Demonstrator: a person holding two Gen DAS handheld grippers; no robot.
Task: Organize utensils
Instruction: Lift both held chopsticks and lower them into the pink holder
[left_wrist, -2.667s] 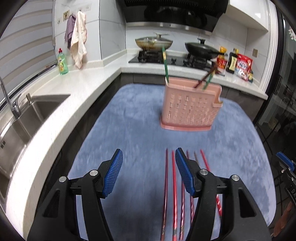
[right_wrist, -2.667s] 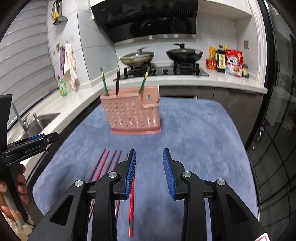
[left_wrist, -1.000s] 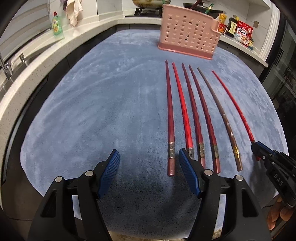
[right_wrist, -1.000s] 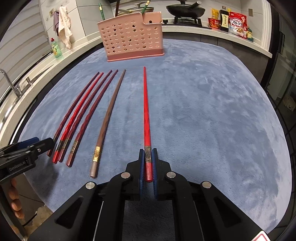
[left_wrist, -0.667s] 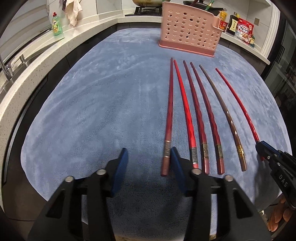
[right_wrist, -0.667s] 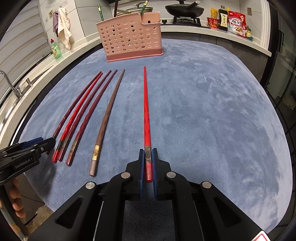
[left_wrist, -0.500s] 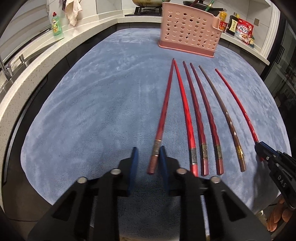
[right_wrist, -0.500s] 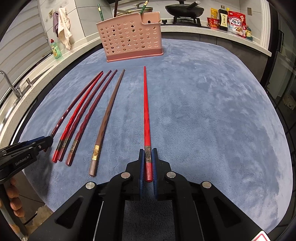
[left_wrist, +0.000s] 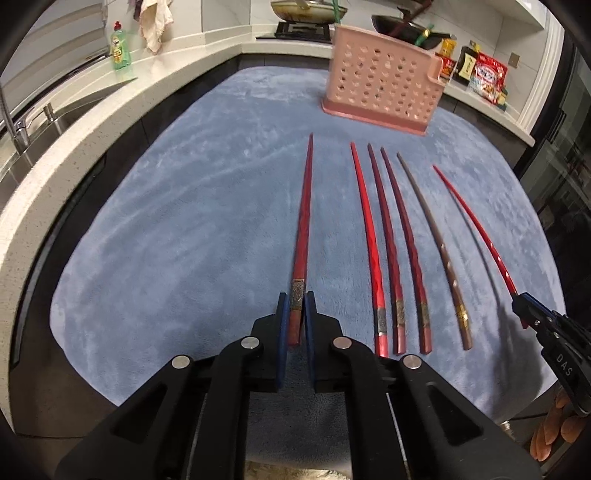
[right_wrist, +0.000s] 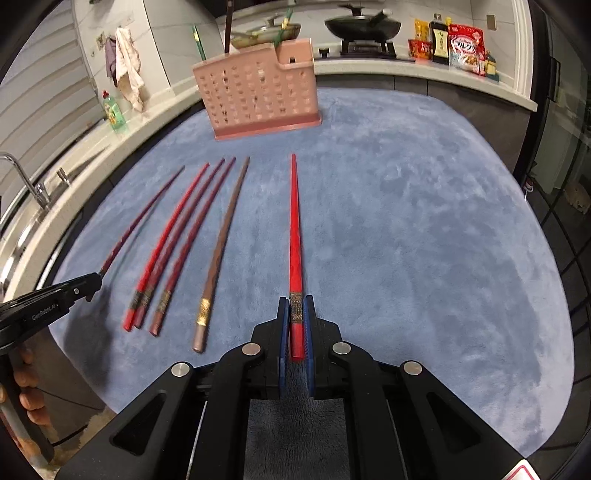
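1. While the left claw (left_wrist: 294, 314) is gripping a dark red chopstick (left_wrist: 303, 236), having just closed on it, the right claw (right_wrist: 295, 319) is clamping a bright red chopstick (right_wrist: 295, 236).
2. The pink holder (right_wrist: 258, 98) is standing far ahead of both claws; I judge lifting and carrying there is next.

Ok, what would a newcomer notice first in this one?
Each gripper is shut on a red chopstick by its banded end: the left gripper on the leftmost chopstick, the right gripper on the rightmost chopstick. Four loose chopsticks lie between them on the blue mat, with a pink holder at the far edge.
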